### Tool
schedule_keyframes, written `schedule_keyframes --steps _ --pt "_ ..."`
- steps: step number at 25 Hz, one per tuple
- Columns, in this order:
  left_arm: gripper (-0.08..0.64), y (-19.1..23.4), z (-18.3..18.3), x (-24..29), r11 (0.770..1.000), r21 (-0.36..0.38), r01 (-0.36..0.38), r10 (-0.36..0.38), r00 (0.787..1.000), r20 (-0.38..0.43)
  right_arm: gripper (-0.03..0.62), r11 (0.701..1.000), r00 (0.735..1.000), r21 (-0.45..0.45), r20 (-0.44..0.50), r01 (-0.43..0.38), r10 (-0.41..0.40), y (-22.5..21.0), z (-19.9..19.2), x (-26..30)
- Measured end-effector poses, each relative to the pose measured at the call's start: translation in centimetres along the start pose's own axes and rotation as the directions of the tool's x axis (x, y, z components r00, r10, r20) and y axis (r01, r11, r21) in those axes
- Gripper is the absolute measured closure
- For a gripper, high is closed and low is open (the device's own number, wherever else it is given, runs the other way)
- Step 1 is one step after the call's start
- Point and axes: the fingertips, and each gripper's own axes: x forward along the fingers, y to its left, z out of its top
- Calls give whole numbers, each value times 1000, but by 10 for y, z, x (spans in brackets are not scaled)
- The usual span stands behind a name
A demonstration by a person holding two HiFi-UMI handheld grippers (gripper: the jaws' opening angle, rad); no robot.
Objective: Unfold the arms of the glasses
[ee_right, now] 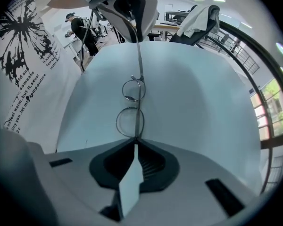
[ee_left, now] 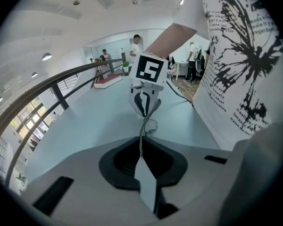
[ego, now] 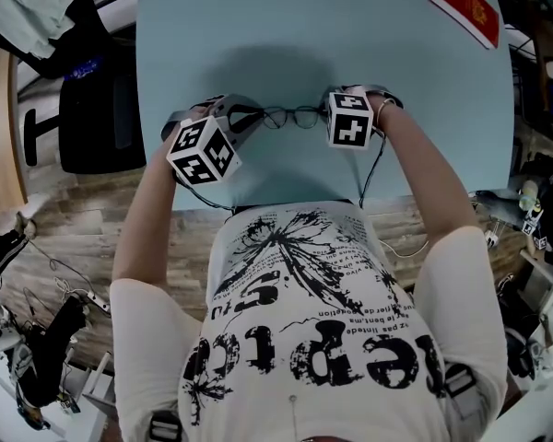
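Observation:
Thin round wire-rimmed glasses hang just above the light blue table, near its front edge, stretched between my two grippers. My left gripper is shut on the frame's left end. In the left gripper view a thin metal arm runs out from the closed jaws toward the other gripper's marker cube. My right gripper is shut on the right end. The right gripper view shows both lenses in line ahead of its closed jaws, with the left gripper beyond.
A red book lies at the table's far right corner. A black chair stands off the table's left side. The person's torso is close behind the front edge. Several people stand far off in the left gripper view.

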Motion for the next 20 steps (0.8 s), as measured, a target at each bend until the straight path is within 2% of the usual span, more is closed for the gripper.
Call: schedule_keyframes --steps 5,13,16,20 --pt "531 5 -6 -2 999 -25 -21 22 1000 8 557 1000 1000 15 -15 4 -4 -4 -12 -1" --pt "531 -2 -8 -3 999 -44 -22 23 999 33 545 999 999 30 -27 33 -32 -6 -8 -8" --pt "531 -2 -8 -3 998 -50 -31 33 999 41 494 999 999 26 8 40 -40 -4 8 -14" --pt "529 -1 -7 -1 995 -76 -60 64 996 63 494 999 997 -8 57 46 -45 -2 39 -11"
